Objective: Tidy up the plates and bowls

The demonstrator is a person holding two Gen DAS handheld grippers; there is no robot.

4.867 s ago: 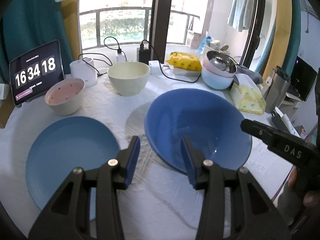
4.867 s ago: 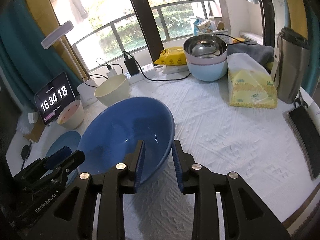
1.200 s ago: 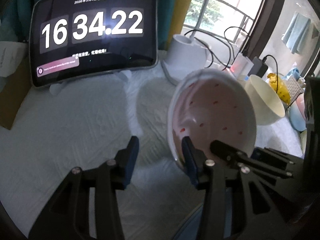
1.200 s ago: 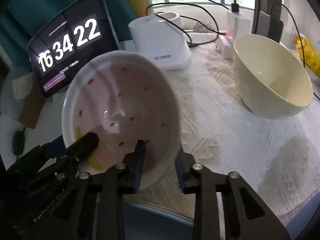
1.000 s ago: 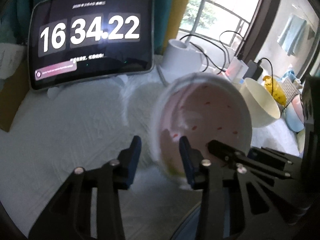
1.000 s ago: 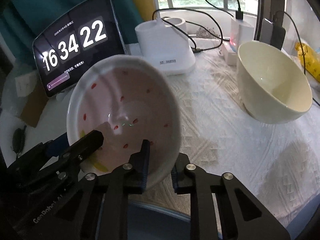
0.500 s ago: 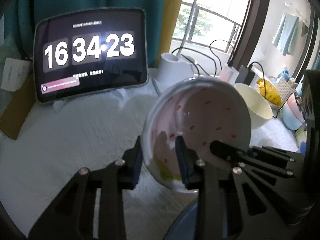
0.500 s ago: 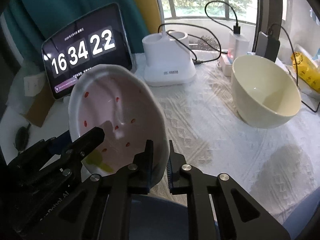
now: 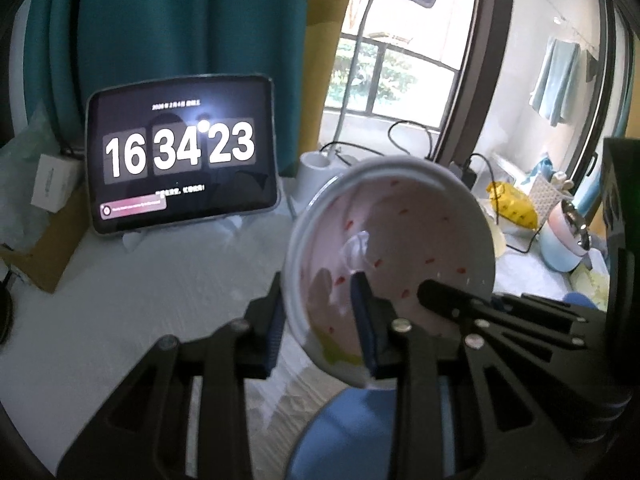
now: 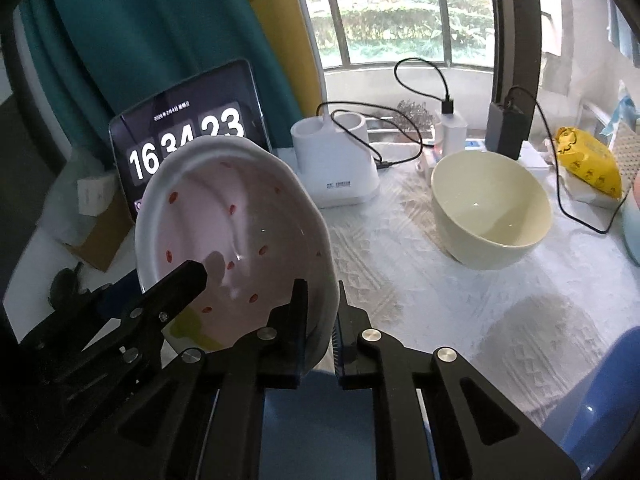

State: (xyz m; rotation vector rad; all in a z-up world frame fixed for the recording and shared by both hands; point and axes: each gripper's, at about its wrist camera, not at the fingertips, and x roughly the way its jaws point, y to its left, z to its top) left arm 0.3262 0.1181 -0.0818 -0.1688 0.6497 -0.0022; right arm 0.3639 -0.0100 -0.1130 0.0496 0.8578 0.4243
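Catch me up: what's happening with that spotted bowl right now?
A person with a handheld gripper in each hand is holding the pink spotted bowl off the white tablecloth. The right gripper and the left gripper each have their jaws clamped on its rim, one finger inside and one outside, and the bowl is tilted with its inside toward the cameras. A blue dish lies just below it. The cream bowl sits untouched by the chargers, in front of the window.

Left gripper (image 9: 320, 324): matte black triangulated fingers, silver screws, blue pads. Right gripper (image 10: 320, 320): same black frame, blue pads, 4 silver screws.
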